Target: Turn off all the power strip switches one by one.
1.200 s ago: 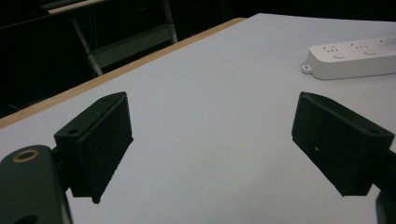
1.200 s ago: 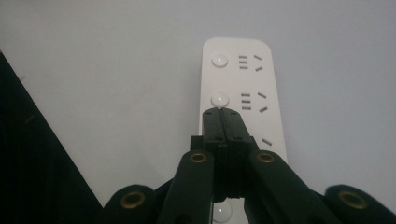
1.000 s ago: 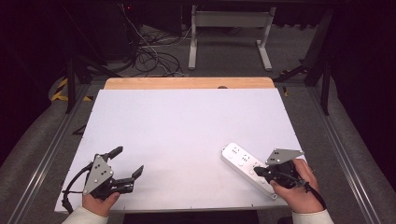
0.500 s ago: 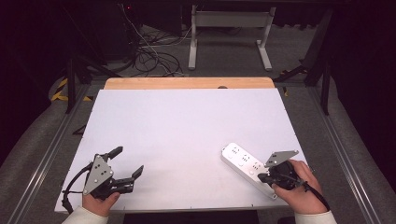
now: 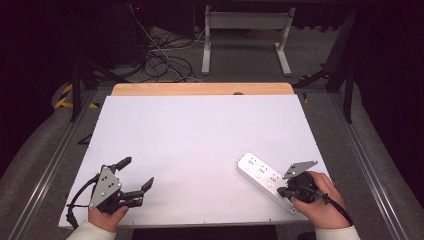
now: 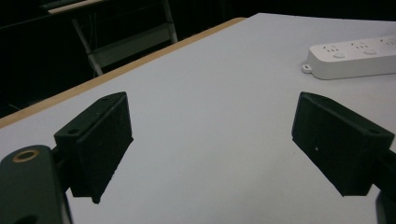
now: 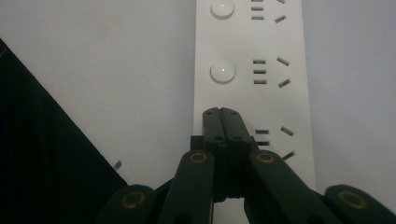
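Observation:
A white power strip lies slantwise near the front right of the white table. In the right gripper view the power strip shows round buttons beside its sockets. My right gripper is shut with nothing between its jaws. Its tips sit over the strip's near end, in line with the row of buttons. My left gripper is open at the front left, low over bare table. In the left gripper view the jaws of the left gripper stand wide apart, and the power strip lies far off.
A wooden edge strip runs along the table's far side. Beyond it on the floor lie cables and a metal stand. Rails flank the table left and right.
My right gripper has shifted slightly toward the near end of the power strip. The left gripper and the strip have not moved.

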